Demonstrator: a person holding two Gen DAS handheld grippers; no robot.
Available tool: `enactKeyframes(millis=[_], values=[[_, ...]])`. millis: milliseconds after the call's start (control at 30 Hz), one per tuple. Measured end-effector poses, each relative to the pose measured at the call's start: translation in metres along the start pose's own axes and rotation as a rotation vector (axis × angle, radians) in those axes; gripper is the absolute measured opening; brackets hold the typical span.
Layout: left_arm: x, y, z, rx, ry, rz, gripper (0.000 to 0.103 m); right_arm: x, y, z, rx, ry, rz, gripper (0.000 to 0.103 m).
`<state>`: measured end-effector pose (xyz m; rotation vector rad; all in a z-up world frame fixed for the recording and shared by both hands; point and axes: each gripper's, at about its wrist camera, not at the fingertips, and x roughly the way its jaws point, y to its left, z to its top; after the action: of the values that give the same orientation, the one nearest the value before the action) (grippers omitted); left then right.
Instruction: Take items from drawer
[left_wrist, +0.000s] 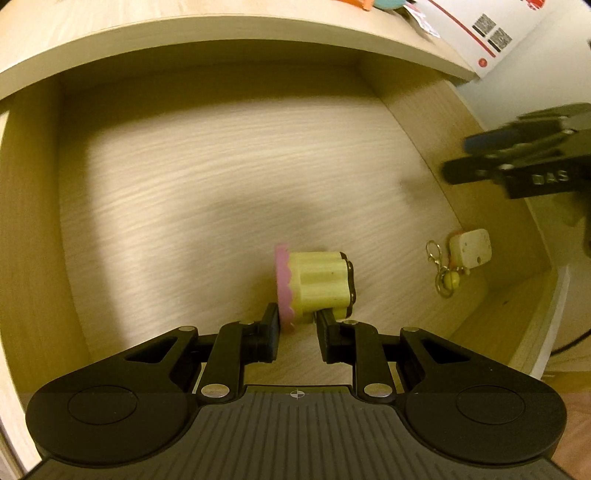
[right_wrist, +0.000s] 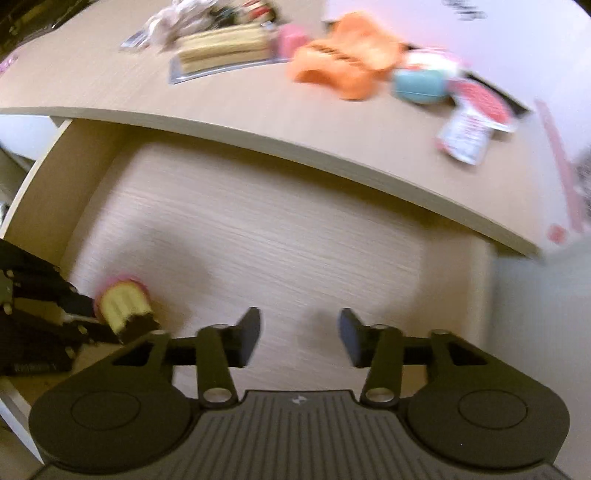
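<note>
- Left wrist view: the open light-wood drawer holds a yellow toy cupcake with pink frosting, lying on its side, and a cream cube keychain near the right wall.
- The left tool pinches the cupcake's lower edge.
- Right wrist view: the right tool is spread and empty above the drawer floor; the cupcake lies at lower left.
- The desk carries blurred clutter.

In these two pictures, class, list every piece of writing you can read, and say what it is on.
"DAS": on the right hand-held gripper.
QR-like codes: on the white box, too small to read.
Print on the pink-and-white packet: too blurred to read.
</note>
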<state>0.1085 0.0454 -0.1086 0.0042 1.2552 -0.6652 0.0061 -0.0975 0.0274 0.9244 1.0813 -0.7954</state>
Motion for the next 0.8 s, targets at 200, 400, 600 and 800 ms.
enactKeyframes(millis=[200, 400, 600, 800], values=[[0.003, -0.003, -0.001, 0.026, 0.006, -0.007, 0.024, -0.002, -0.074, -0.046, 0.036, 0.022, -0.033, 0.056], [0.003, -0.004, 0.0, 0.036, 0.01, -0.009, 0.024, 0.021, -0.05, -0.074, -0.141, 0.18, -0.021, 0.06], [0.006, -0.005, 0.001, 0.035, 0.004, -0.009, 0.024, 0.045, -0.034, -0.083, -0.276, 0.322, -0.07, 0.065], [0.009, -0.007, 0.0, 0.039, 0.003, -0.006, 0.024, 0.049, -0.035, -0.079, -0.349, 0.346, -0.175, 0.039]])
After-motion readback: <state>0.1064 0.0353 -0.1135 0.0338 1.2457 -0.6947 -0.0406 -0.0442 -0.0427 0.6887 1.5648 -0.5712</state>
